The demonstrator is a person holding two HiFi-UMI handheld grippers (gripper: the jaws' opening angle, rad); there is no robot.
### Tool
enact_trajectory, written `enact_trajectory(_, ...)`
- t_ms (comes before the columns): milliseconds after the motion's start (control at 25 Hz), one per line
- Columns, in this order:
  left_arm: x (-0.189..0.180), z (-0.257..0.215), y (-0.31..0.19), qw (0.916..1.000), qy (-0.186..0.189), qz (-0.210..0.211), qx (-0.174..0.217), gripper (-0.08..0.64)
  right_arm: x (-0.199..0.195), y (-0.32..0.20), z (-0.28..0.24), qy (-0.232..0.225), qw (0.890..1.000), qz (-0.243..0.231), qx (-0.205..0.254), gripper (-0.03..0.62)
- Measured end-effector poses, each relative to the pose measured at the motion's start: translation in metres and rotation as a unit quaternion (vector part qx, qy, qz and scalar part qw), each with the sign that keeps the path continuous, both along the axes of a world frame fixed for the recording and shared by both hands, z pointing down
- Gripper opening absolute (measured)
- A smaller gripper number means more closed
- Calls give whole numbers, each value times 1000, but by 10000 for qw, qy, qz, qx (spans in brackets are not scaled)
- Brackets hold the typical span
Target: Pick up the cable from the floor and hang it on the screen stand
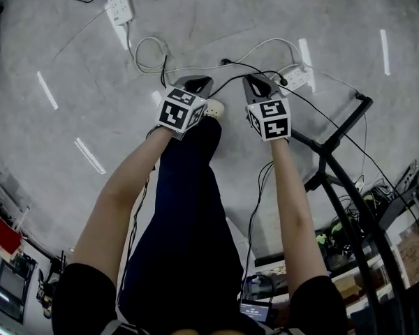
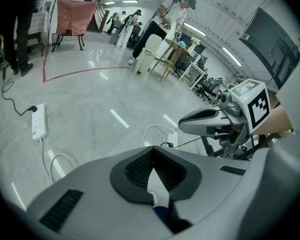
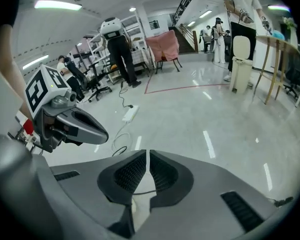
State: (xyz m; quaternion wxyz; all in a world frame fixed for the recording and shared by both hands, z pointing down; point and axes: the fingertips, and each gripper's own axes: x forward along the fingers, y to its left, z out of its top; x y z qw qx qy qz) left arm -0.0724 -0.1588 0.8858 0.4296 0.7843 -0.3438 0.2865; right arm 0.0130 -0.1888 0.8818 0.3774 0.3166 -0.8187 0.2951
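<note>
You're holding both grippers out in front of you, angled down at the floor. The left gripper (image 1: 195,84) is showing its jaws closed tip to tip with nothing in them; the wedge-shaped gap behind the tips is only framing your shoe (image 1: 213,108). The right gripper (image 1: 257,82) is looking the same, with the jaws pinched down to a thin slit and empty. The thin dark line you're seeing through its gap looks to me like cable lying on the floor below, not something it's gripping.

The black cable (image 1: 241,65) is lying on the grey floor just past both sets of tips. This is the bit that matters: it isn't pointing away from you, it's running crosswise, left to right across the front of both grippers. Its plug end is sitting roughly ahead of the space between them. From there it's passing the white power strip (image 1: 297,79) and trailing off to your right, toward the foot of the black screen stand (image 1: 335,142).

So I'd say your right gripper is the nearer one to the stretch heading for the stand, and the left is closer to the plug end. Either way, both are going to need to open up before they can take it, and coming at the cable square across its length looks like the easy way in.
</note>
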Motion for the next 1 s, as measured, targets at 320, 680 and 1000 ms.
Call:
enact_trajectory(320, 0, 66, 9, 9998, 6, -43, -199, 8, -11, 1, 67, 226, 9976, -645, -71, 26)
enact_trajectory(680, 3, 118, 1, 9998, 59, 78, -177, 8, -17, 3, 136, 299, 9952, -901, -228, 26)
enact_trajectory(1000, 1, 163, 7, 9995, 93, -8, -300, 8, -25, 5, 191, 452, 9915, -1192, -245, 38)
